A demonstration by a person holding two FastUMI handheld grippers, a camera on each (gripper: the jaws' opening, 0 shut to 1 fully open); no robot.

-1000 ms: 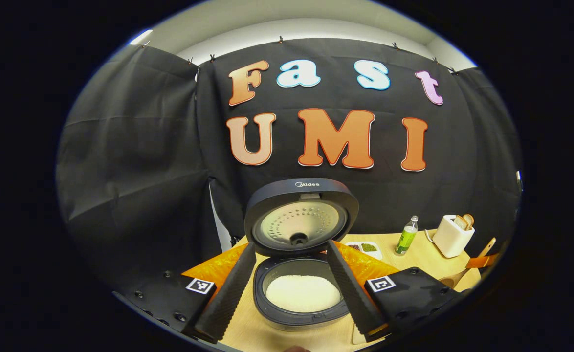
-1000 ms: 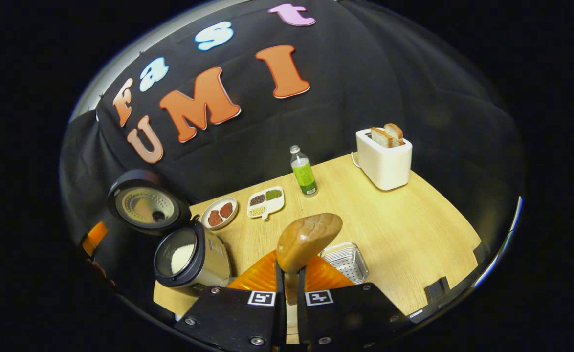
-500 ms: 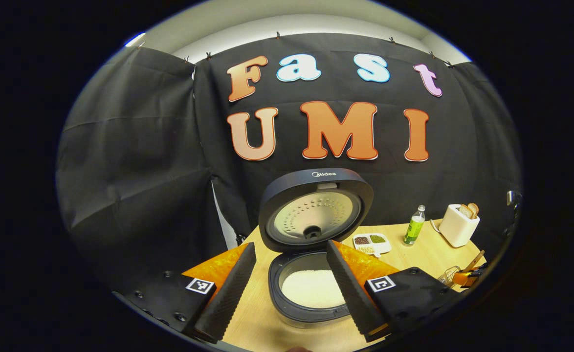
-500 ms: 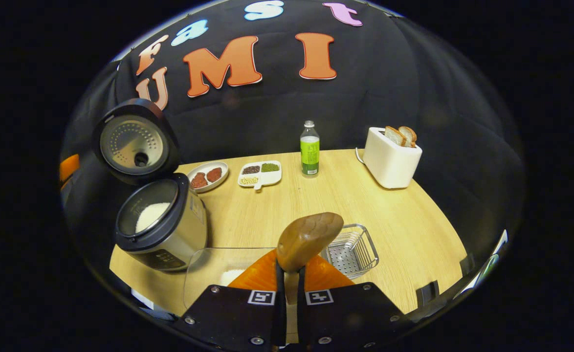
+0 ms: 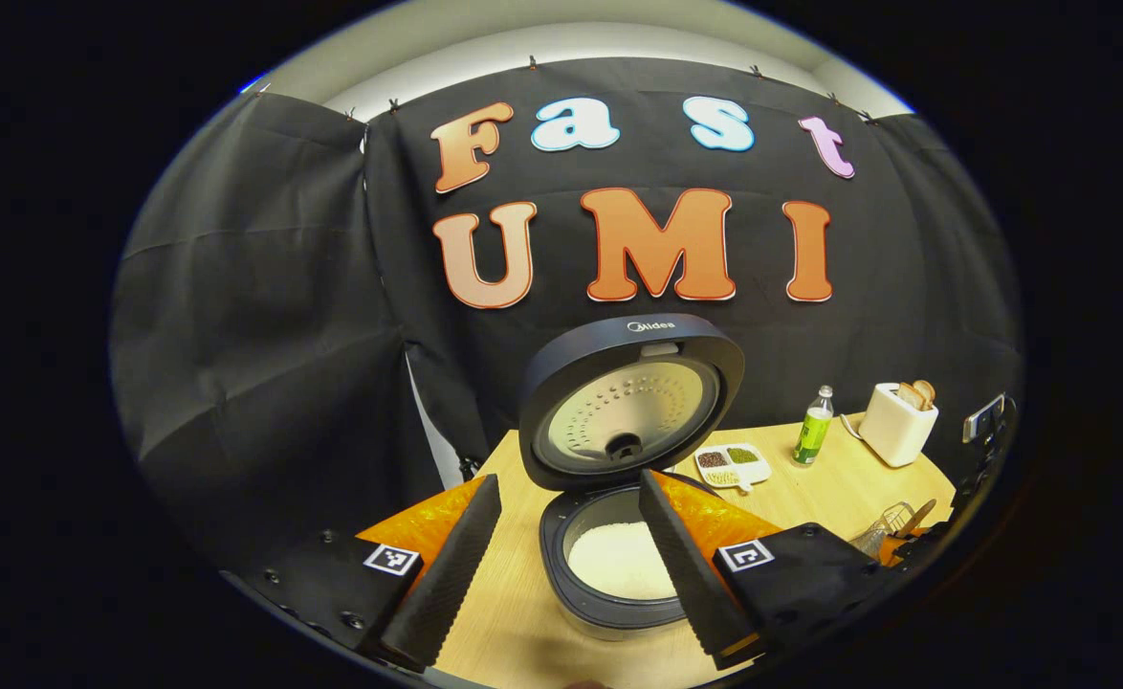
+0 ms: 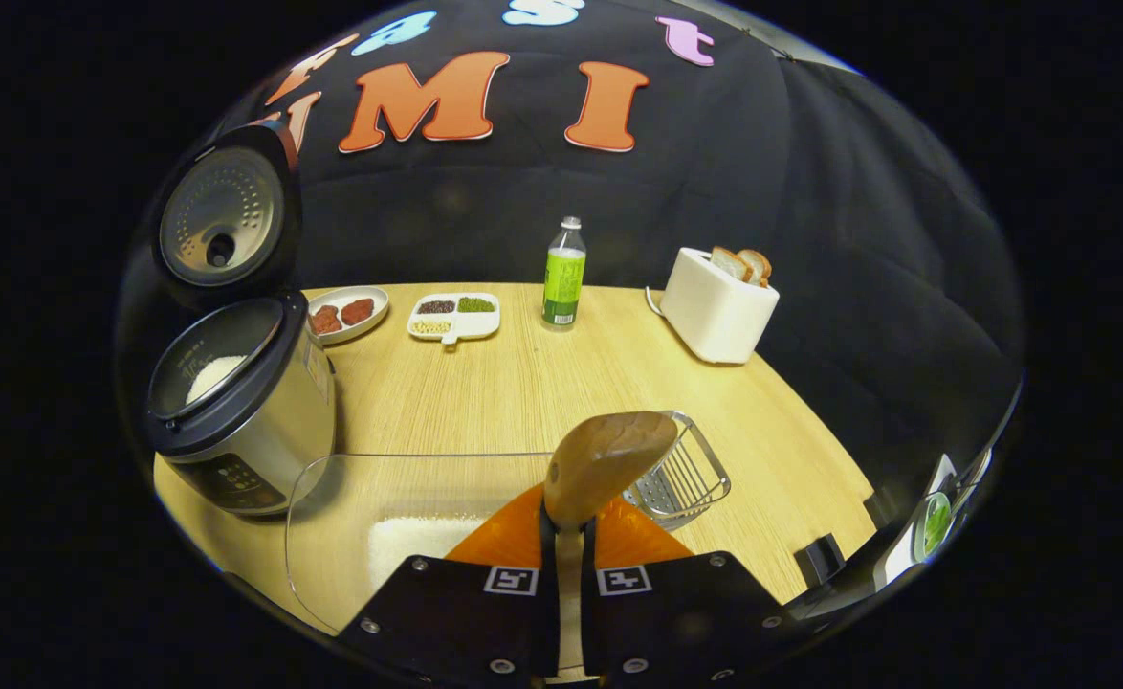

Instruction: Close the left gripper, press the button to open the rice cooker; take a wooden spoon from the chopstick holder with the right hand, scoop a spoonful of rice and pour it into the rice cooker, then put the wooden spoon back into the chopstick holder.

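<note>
Right gripper: its fingers are clamping the handle of the wooden spoon, whose bowl is rising in front of the camera and looks empty.
Left gripper: its fingers are standing apart and holding nothing, hanging in front of the cooker.
Rice tub: a clear container with white rice is sitting just below and left of the spoon.
Chopstick holder: the wire basket is lying just right of the spoon's bowl, waiting for the spoon.
Rice cooker: it is standing at the bench's left with its lid up and white rice showing in the pot.
Progress: the opening is done and the spoon is out; judging by the rice in the pot, the pour may be done, leaving the return.
Bench: farther off it is carrying a plate, a divided dish, a green bottle and a toaster, all well clear of the path.
</note>
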